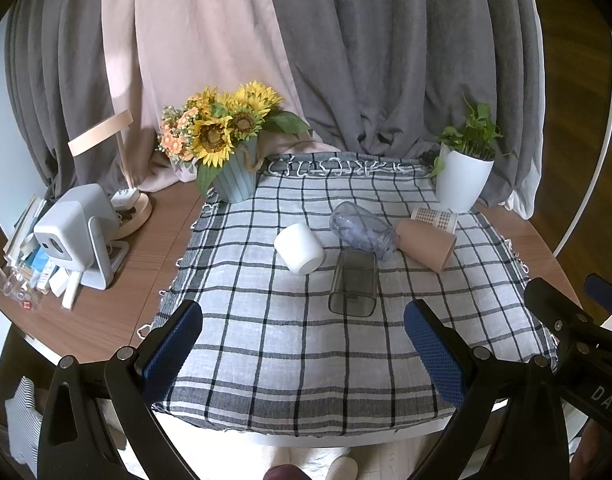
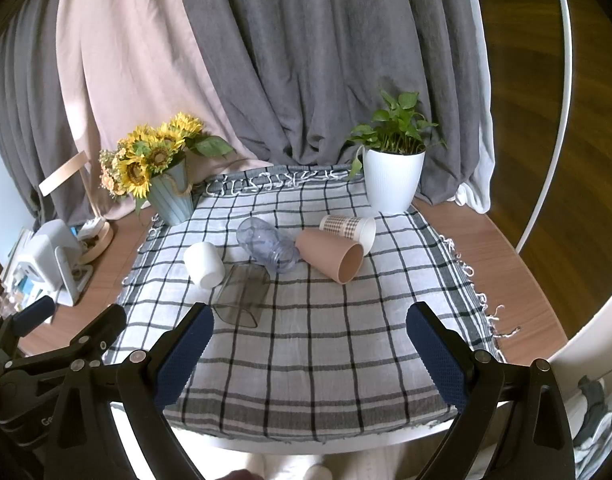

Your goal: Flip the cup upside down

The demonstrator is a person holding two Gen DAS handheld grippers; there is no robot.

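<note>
On the checked cloth [image 1: 306, 360], five cups lie on their sides in a loose cluster near the middle. White cup [image 1: 299, 248] far left, mouth toward the cameras. Smoky grey square tumbler [image 1: 353, 283] nearest the grippers, open end facing them, just right of the white cup. Clear bluish ribbed jar-shaped cup [image 1: 362, 230] behind the tumbler, its neck touching or just beside the tan cup [image 1: 426, 245], which lies with its mouth pointing right-forward. Patterned paper cup [image 1: 434, 216] behind the tan one, close to the white plant pot [image 1: 464, 180] at the cloth's back right corner. Sunflower bouquet in a blue-grey pot [image 1: 233, 178] at the back left corner. Off the cloth, on the wooden table [image 1: 105, 320] to the left: white projector-like device [image 1: 75, 232], wooden desk lamp [image 1: 117, 184], pile of books and small items at the far left edge. Grey and pink curtains [image 1: 346, 60] behind everything.

Left gripper [image 1: 303, 350] spread wide, nothing between its blue pads, hovering over the cloth's near edge. Right gripper [image 2: 310, 350] likewise spread wide and holding nothing, tumbler [image 2: 241, 294] just beyond its left finger. Nothing stands between either gripper and the tumbler; white cup and tumbler sit close together.

Writing: "DAS" on the right gripper's body in the left wrist view; "Ge" partly visible on the left gripper's body in the right wrist view.
</note>
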